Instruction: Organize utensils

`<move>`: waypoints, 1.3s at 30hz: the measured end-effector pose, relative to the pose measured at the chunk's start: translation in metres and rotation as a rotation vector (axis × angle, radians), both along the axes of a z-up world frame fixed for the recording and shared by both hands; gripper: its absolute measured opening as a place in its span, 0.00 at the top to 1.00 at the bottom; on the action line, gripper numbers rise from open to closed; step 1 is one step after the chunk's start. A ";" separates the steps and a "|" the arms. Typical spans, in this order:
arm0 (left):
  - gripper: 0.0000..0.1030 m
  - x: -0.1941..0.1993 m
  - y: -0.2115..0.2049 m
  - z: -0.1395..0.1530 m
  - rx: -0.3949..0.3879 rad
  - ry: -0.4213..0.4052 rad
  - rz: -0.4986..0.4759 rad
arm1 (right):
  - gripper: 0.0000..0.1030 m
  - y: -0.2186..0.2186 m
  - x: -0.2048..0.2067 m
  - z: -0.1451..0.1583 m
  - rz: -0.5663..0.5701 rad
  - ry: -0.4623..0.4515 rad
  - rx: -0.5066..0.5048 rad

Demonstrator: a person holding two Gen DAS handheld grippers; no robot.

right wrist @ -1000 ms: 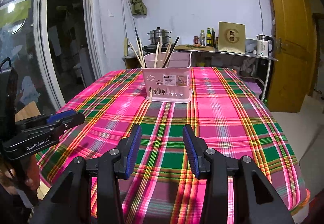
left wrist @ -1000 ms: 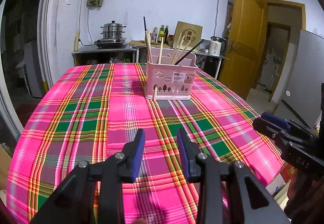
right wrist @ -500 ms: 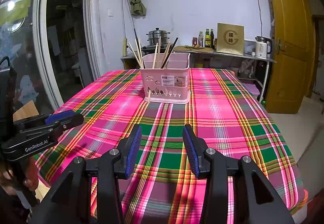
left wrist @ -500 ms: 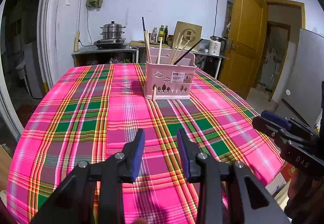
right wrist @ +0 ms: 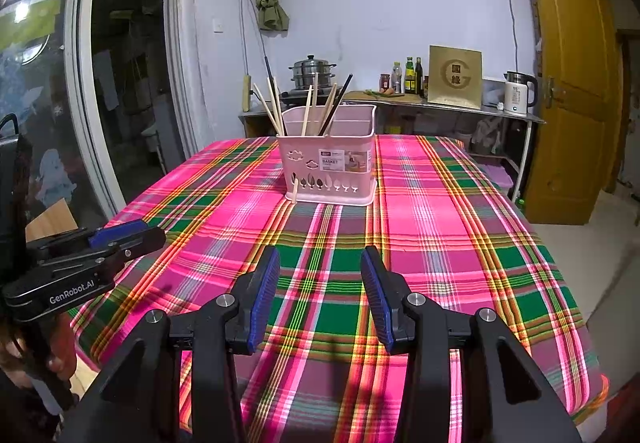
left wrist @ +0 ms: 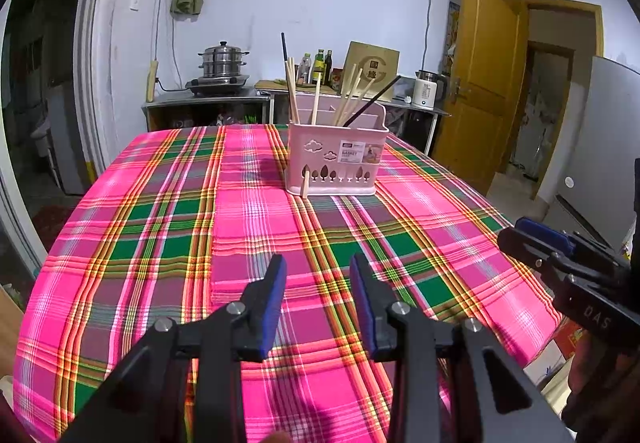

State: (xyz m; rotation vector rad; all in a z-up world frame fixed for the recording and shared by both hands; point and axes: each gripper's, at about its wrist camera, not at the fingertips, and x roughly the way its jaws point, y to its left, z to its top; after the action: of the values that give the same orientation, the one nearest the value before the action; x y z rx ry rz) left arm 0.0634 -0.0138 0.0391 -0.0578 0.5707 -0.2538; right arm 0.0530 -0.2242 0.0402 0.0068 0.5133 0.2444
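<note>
Covering the table: a woven pink-and-green plaid cloth [left wrist: 160,243]. Standing at twelve o'clock: a pink plastic basket [left wrist: 336,159], holding thin wooden and black chopsticks [left wrist: 316,101]. Hovering apart, gripping nothing: left gripper [left wrist: 318,275], right gripper [right wrist: 320,267], blue ribbed pads.

Glossy pink plastic basket [left wrist: 336,159], woven tablecloth [left wrist: 160,243]

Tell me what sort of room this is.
Most likely a home kitchen with a dining table: a steamer pot on a stove, sauce bottles and a kettle on the back counter, and a pink basket of chopsticks on the plaid tablecloth.
</note>
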 end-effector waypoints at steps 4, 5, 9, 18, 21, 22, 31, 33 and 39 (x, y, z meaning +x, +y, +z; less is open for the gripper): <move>0.66 -0.001 0.000 0.000 0.000 0.000 0.000 | 0.58 0.000 0.000 0.000 0.001 -0.001 0.000; 0.66 -0.001 0.000 0.000 -0.002 0.000 -0.001 | 0.58 0.000 0.000 0.000 0.001 -0.002 -0.001; 0.66 -0.002 0.000 -0.001 -0.002 0.002 -0.001 | 0.58 0.000 0.000 0.000 0.000 0.001 0.001; 0.66 -0.001 -0.001 -0.001 -0.005 0.011 -0.009 | 0.58 0.000 0.000 0.000 0.000 -0.001 0.000; 0.66 0.000 -0.001 -0.001 -0.004 0.010 -0.007 | 0.58 -0.001 0.000 0.000 0.000 0.000 0.000; 0.66 0.000 -0.001 -0.001 -0.001 0.010 -0.006 | 0.58 -0.001 0.000 0.000 -0.001 0.000 0.000; 0.66 0.003 0.000 -0.003 -0.007 0.019 -0.001 | 0.58 0.000 0.000 0.000 0.000 -0.001 -0.001; 0.66 0.003 0.000 -0.004 -0.007 0.019 -0.001 | 0.58 -0.001 0.000 -0.001 -0.001 0.001 0.001; 0.66 0.002 -0.003 -0.004 -0.001 0.016 -0.011 | 0.58 -0.002 0.000 -0.001 -0.001 0.001 0.001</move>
State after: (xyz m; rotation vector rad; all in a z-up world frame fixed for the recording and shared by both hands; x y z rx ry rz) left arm 0.0651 -0.0167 0.0355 -0.0575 0.5869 -0.2641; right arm 0.0533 -0.2260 0.0393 0.0083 0.5145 0.2440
